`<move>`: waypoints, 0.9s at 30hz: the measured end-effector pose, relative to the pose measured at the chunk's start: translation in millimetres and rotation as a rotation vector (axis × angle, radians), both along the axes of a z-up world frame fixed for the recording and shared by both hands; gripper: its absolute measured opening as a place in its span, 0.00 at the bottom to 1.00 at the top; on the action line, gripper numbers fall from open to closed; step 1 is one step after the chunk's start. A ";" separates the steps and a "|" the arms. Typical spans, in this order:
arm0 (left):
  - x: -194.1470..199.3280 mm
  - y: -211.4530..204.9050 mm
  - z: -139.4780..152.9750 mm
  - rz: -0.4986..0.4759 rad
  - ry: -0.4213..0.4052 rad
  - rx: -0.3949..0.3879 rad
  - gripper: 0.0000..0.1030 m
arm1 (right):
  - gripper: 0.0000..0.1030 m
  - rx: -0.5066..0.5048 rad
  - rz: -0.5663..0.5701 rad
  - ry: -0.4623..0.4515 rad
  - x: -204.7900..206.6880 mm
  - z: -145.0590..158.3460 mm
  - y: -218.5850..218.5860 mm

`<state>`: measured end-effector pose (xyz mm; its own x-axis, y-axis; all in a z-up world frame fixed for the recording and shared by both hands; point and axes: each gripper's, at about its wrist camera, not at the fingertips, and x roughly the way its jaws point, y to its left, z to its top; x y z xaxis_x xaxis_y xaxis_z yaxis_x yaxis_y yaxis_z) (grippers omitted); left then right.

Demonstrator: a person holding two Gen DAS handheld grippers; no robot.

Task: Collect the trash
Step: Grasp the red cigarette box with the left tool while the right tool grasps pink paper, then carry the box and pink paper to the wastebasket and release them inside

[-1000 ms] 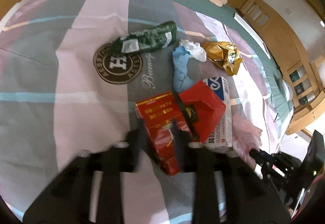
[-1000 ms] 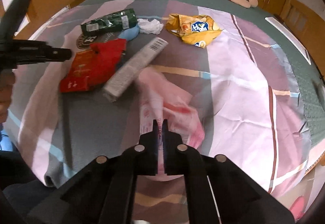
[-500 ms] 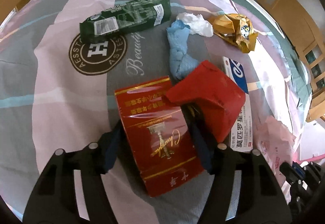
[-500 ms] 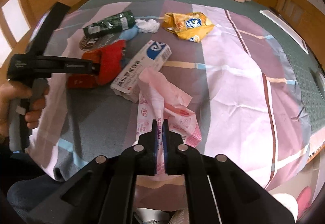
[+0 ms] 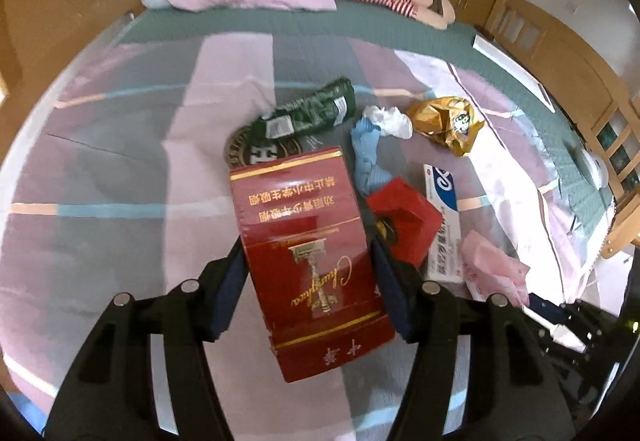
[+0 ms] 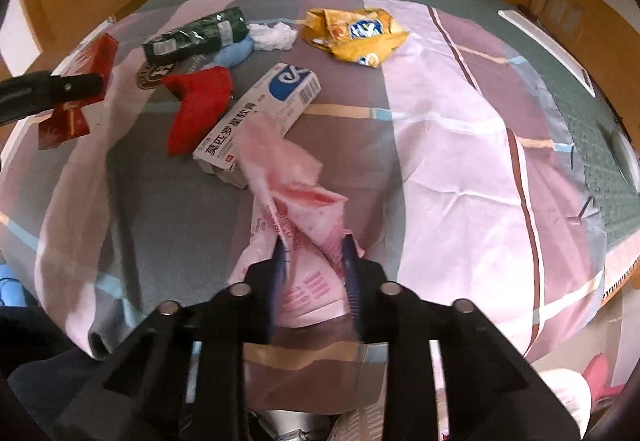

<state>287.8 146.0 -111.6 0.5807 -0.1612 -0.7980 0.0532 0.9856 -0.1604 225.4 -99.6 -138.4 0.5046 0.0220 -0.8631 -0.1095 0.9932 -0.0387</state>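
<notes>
Since a second ago the red carton (image 5: 308, 261) has come up off the bed (image 5: 120, 169), clamped in the left hand-held gripper (image 5: 308, 277) at centre frame. The right hand-held gripper (image 6: 314, 265), then pinched together, is opening, its fingers apart around the pink plastic bag (image 6: 296, 209) at lower centre.

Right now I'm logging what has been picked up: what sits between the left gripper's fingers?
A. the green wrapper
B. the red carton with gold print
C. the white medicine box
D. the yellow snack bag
B: the left gripper has its fingers on either side of the red carton, lifted off the bedspread.
</notes>
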 end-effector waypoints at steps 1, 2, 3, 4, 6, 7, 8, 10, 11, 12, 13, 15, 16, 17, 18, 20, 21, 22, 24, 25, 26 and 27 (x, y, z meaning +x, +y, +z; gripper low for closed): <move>-7.2 0.5 3.3 0.006 -0.013 0.014 0.59 | 0.22 -0.005 0.011 -0.013 -2.3 2.9 2.9; -13.2 1.4 5.6 0.011 -0.021 0.025 0.59 | 0.21 -0.003 0.019 -0.023 -4.5 6.0 5.5; -20.0 2.7 7.6 0.015 -0.030 0.039 0.59 | 0.20 0.004 0.027 -0.031 -6.4 9.1 7.8; -26.1 4.5 9.2 0.018 -0.038 0.055 0.59 | 0.20 0.013 0.037 -0.041 -9.0 13.7 10.9; -34.9 4.3 11.3 0.020 -0.050 0.094 0.59 | 0.20 0.022 0.051 -0.063 -13.6 22.7 16.8; -38.1 5.9 11.5 0.020 -0.054 0.107 0.59 | 0.20 0.025 0.056 -0.076 -16.1 28.3 20.1; -40.6 6.6 12.0 0.023 -0.059 0.124 0.58 | 0.20 0.028 0.060 -0.086 -18.2 33.2 22.8; -42.4 8.0 11.0 0.028 -0.058 0.133 0.58 | 0.20 0.029 0.065 -0.109 -22.6 42.3 27.8; -43.7 9.4 10.9 0.030 -0.057 0.130 0.58 | 0.20 0.028 0.067 -0.120 -24.6 46.4 29.7; -45.3 10.8 11.4 0.031 -0.056 0.125 0.58 | 0.20 0.033 0.066 -0.133 -27.3 51.2 31.3; -47.1 11.6 12.4 0.031 -0.060 0.124 0.58 | 0.20 0.036 0.065 -0.141 -28.8 53.8 32.2; -50.4 13.4 14.5 0.033 -0.071 0.134 0.58 | 0.20 0.038 0.065 -0.155 -31.9 59.2 34.4; -52.5 14.1 15.2 0.037 -0.077 0.141 0.58 | 0.20 0.037 0.064 -0.162 -33.6 61.5 36.0; -53.9 15.4 15.7 0.038 -0.079 0.142 0.58 | 0.20 0.037 0.065 -0.164 -34.9 63.1 37.6; -55.3 16.6 15.9 0.039 -0.079 0.139 0.58 | 0.20 0.038 0.066 -0.165 -35.9 64.2 38.8; -57.2 18.2 16.4 0.042 -0.077 0.135 0.58 | 0.20 0.041 0.070 -0.170 -39.3 67.3 42.3; -58.1 19.6 16.7 0.045 -0.077 0.134 0.58 | 0.19 0.041 0.072 -0.175 -40.6 68.8 43.5; -58.2 20.1 17.1 0.045 -0.079 0.132 0.58 | 0.19 0.045 0.074 -0.183 -43.4 72.3 44.9; -60.3 20.1 20.1 0.044 -0.094 0.123 0.58 | 0.19 0.058 0.077 -0.201 -49.7 80.2 45.7; -63.0 19.8 22.2 0.043 -0.103 0.114 0.58 | 0.19 0.066 0.080 -0.215 -54.3 85.6 45.5; -65.0 19.4 23.1 0.040 -0.107 0.103 0.58 | 0.19 0.073 0.083 -0.227 -57.7 90.1 44.3; -70.9 18.9 24.6 0.032 -0.112 0.077 0.58 | 0.19 0.088 0.088 -0.250 -65.3 98.6 41.9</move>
